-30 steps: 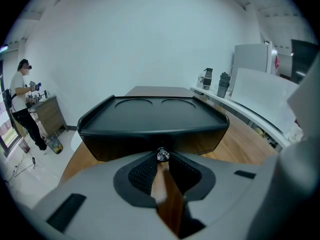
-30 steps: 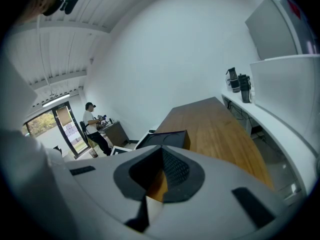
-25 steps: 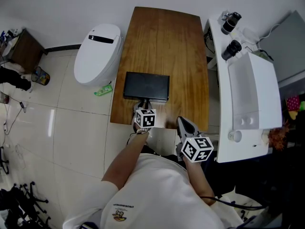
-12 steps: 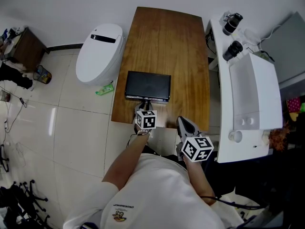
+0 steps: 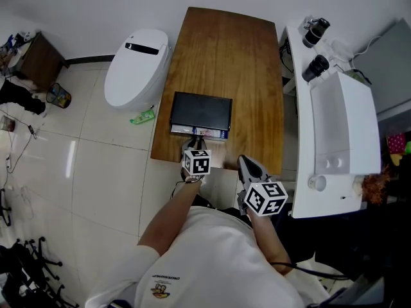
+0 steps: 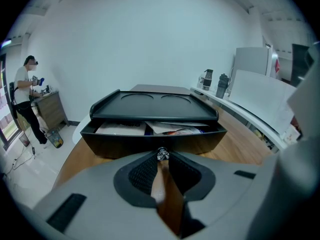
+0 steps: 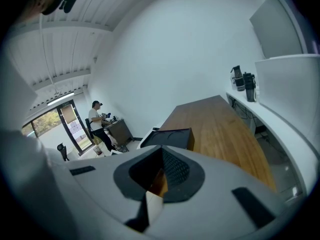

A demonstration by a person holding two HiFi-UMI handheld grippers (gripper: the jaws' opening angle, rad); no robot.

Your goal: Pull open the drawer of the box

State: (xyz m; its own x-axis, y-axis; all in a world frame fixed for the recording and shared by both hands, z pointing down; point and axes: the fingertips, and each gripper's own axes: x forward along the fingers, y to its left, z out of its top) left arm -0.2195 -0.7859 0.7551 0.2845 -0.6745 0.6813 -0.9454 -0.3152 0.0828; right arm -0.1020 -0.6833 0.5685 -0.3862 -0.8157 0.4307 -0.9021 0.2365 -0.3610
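Note:
A flat black box [image 5: 200,110] lies near the front left of the wooden table [image 5: 247,63]. Its drawer [image 5: 200,133] stands a little way out, with papers showing inside. My left gripper [image 5: 196,142] is shut on the small knob [image 6: 162,154] at the middle of the drawer front [image 6: 120,145]. In the left gripper view the box [image 6: 155,106] fills the middle, just beyond my left gripper [image 6: 162,157]. My right gripper [image 5: 246,163] hovers at the table's front edge to the right of the box, shut and holding nothing. In the right gripper view the box [image 7: 170,137] lies ahead of my right gripper [image 7: 162,152], on the left.
A white toilet [image 5: 135,69] stands on the tiled floor left of the table, with a green item [image 5: 141,117] beside it. A white counter [image 5: 340,127] with two dark cups [image 5: 314,31] runs along the right. A person [image 6: 24,101] stands far off by a cabinet.
The drawer has slid out from the box toward me, and papers inside it now show. My right gripper has not moved.

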